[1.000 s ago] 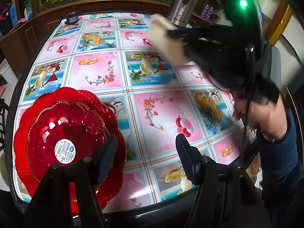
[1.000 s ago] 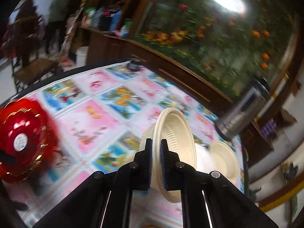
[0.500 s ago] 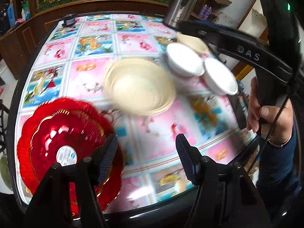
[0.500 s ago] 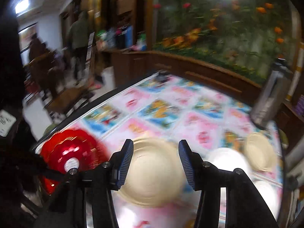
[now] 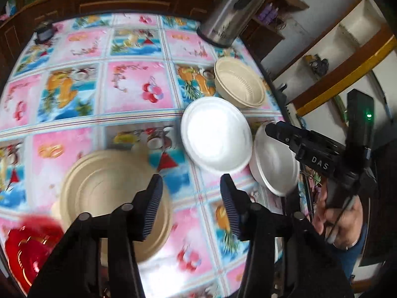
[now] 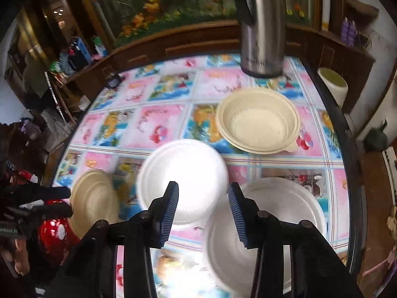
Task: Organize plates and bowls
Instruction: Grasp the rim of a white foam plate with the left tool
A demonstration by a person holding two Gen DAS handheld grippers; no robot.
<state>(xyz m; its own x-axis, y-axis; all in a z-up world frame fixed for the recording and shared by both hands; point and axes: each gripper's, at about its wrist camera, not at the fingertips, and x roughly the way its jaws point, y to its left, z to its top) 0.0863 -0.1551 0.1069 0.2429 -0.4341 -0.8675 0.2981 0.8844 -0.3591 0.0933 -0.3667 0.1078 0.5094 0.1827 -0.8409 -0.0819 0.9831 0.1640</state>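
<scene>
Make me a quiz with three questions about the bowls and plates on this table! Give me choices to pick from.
1. Where does the steel flask stand?
A. at the far edge of the table
B. inside a bowl
C. on the red plates

2. How many white bowls are on the table?
A. none
B. two
C. five

3. How are the right tongs?
A. shut on a spoon
B. shut on a white bowl
C. open, holding nothing

Answers:
1. A, the flask stands on the cloth at the far side, beyond the cream bowl.
2. B, one white bowl sits beside another white bowl.
3. C, the fingers stand wide apart above the white bowls with nothing between them.
</scene>
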